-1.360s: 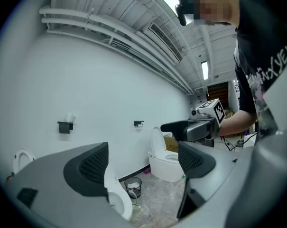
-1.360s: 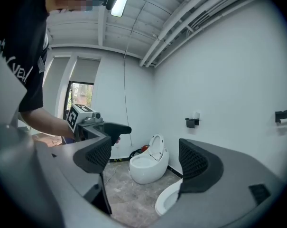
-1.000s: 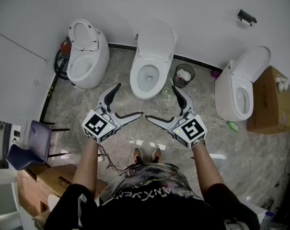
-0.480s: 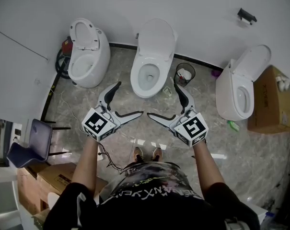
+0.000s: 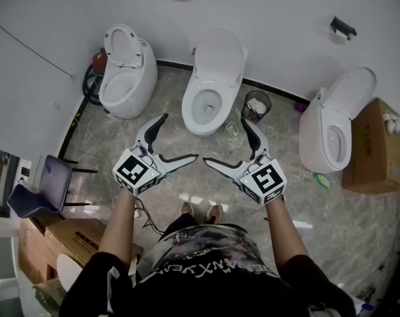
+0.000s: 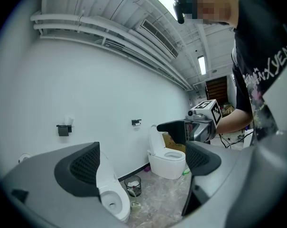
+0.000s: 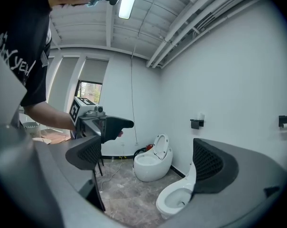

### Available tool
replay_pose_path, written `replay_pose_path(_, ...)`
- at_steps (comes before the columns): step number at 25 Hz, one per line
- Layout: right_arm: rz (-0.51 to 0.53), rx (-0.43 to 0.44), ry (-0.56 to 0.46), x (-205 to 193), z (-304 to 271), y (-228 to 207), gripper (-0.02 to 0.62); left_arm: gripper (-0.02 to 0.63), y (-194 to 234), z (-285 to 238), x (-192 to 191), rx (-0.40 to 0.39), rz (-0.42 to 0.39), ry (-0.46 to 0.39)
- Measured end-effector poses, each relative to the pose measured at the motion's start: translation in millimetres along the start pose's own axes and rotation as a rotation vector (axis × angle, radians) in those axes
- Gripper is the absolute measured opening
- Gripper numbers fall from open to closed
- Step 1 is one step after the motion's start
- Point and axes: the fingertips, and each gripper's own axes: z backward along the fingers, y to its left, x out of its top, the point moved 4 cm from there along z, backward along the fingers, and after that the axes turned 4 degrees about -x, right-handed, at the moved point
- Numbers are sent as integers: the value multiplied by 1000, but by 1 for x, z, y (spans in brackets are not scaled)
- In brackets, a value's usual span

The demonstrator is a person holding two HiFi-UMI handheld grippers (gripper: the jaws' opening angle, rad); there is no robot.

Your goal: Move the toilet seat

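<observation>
Beside the toilet (image 5: 211,83), a wastebasket (image 5: 256,105).

Right gripper (image 7: 148,163), fingers (image 7: 207,165) wide apart, faces a toilet (image 7: 176,202), seat (image 7: 192,174) seemingly raised.

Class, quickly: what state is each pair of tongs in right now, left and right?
Left tongs: open, holding nothing.
Right tongs: open, holding nothing.

L hand-held gripper (image 5: 180,136), R hand-held gripper (image 5: 223,139): jaws apart, empty.
</observation>
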Motion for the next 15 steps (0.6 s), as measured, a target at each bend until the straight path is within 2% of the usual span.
replay_pose_path(8,6,5,-6,-13,27,4,586,541,-34,0,-3,22,7,2)
replay_pose_path(15,12,0,-7,-20,33,0,586,541,-40,-12,-8,11,1,4)
